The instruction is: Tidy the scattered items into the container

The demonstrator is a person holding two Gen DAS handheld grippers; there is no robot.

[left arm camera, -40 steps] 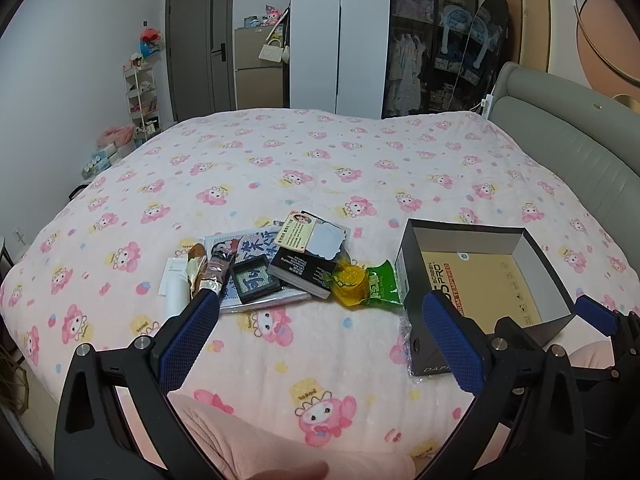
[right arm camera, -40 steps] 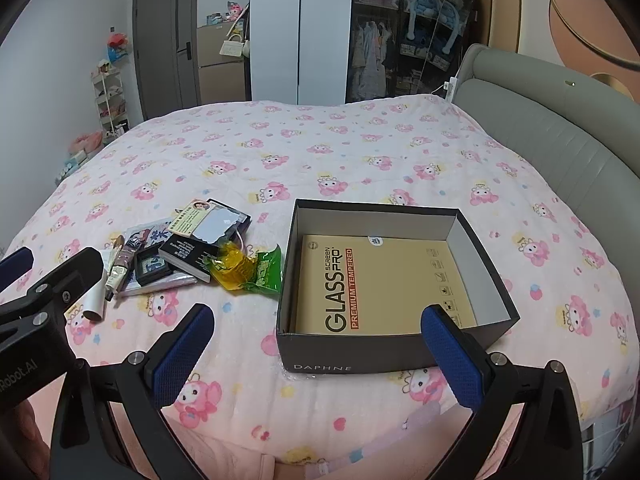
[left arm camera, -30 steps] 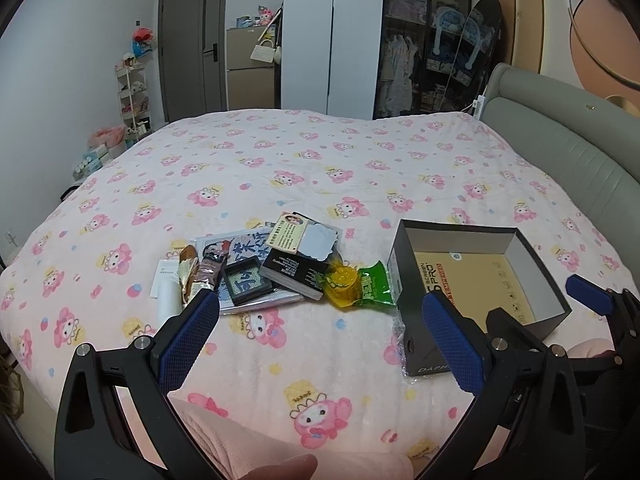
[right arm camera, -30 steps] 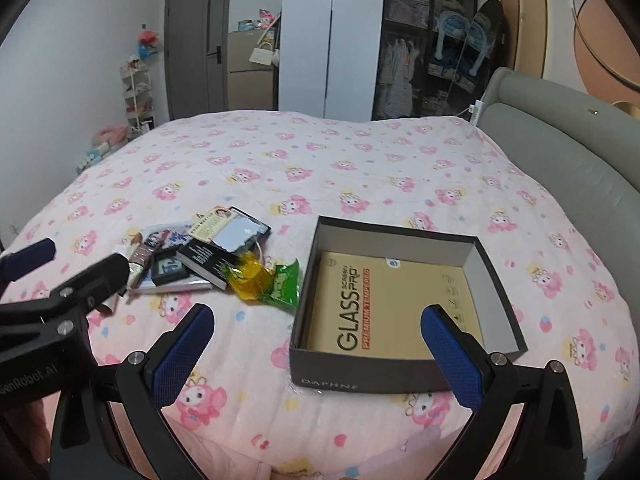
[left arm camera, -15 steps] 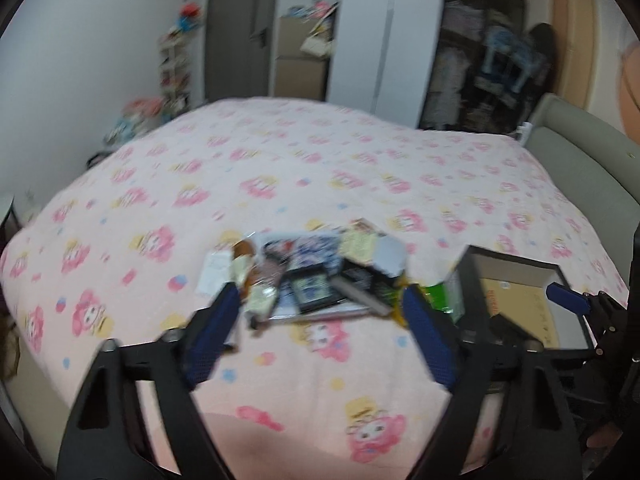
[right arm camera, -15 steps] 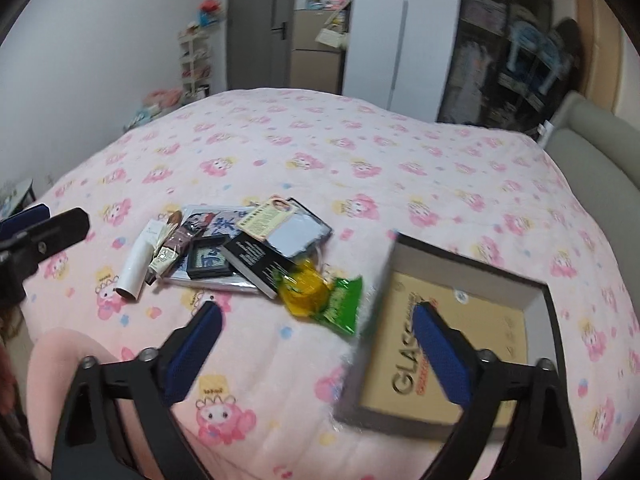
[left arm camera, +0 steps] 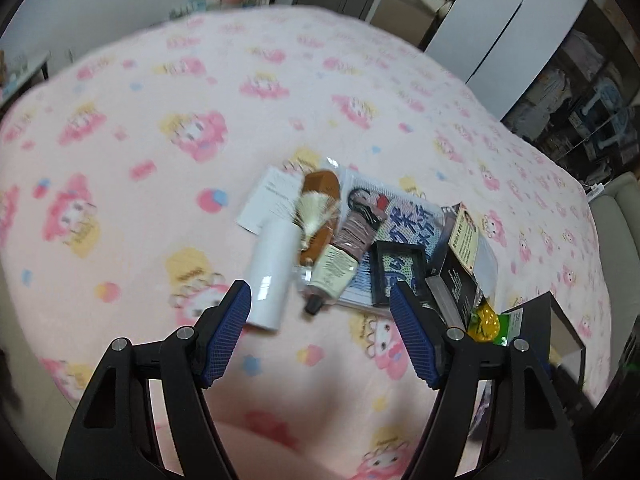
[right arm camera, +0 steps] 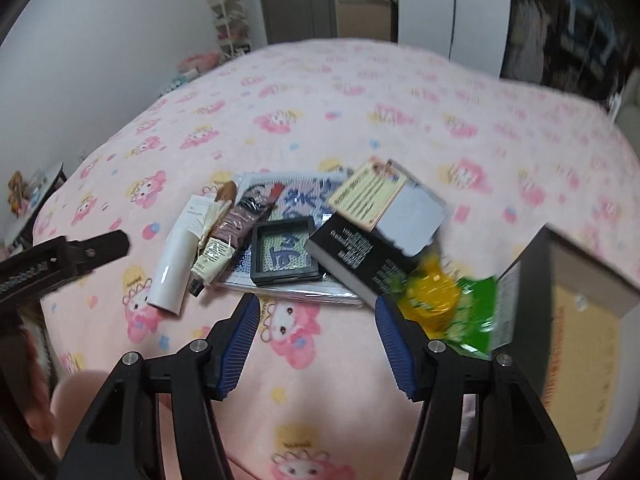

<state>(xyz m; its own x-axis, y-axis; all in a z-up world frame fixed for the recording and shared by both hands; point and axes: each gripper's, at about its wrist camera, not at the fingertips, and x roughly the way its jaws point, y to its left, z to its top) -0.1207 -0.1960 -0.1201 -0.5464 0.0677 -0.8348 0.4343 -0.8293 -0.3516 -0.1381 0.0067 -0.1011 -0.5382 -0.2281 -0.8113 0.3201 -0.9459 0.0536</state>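
A heap of small items lies on the pink bedspread: a white tube, a cream tube, a black framed case, a black box and a yellow-green snack packet. The dark open box stands to the right. My left gripper is open, just short of the tubes. My right gripper is open, just short of the framed case. Both are empty.
The pink patterned bedspread stretches far beyond the heap. A flat blue-printed bag lies under the items. The left gripper's arm shows at the left of the right wrist view. Wardrobes and a door stand behind the bed.
Both grippers have moved forward, left and down toward the heap, which now looks much larger. The box has slid to the right edge of both views. Both stay open.
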